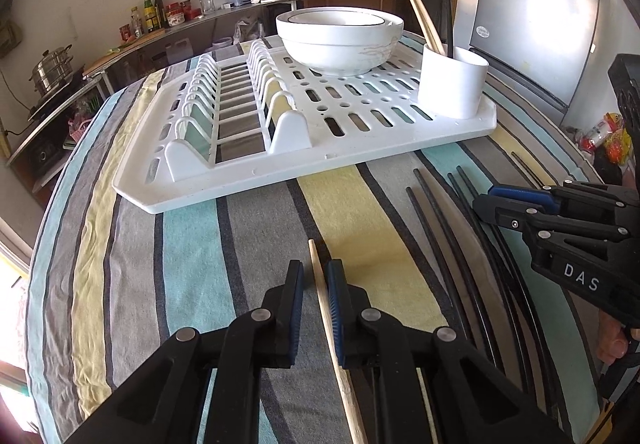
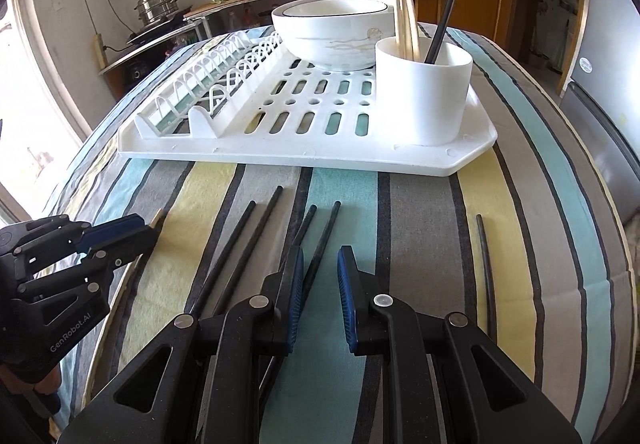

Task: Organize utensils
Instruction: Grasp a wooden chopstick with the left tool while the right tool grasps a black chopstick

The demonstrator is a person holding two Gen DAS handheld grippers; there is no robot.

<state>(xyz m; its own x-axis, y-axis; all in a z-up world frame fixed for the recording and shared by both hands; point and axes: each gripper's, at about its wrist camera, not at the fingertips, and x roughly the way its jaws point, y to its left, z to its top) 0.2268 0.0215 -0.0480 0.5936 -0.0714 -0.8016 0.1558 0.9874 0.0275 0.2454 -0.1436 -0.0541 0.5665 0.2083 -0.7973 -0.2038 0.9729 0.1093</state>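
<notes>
Chopstick (image 1: 326, 308), wooden, between my left gripper (image 1: 316, 284) pads, touching one pad, not clamped, right gripper (image 2: 320, 272) parted over black chopsticks (image 2: 320, 240), rack (image 2: 280, 151) ahead.

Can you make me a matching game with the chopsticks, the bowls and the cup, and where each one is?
Things:
1. light wooden chopstick
2. stacked white bowls
3. lone black chopstick
4. white plastic utensil cup

Places:
A. alone on the striped cloth, far right
B. between the left gripper's pads
C. rack's right corner, holding chopsticks
D. back of the white drying rack

Pairs: 1-B, 2-D, 3-A, 4-C
</notes>
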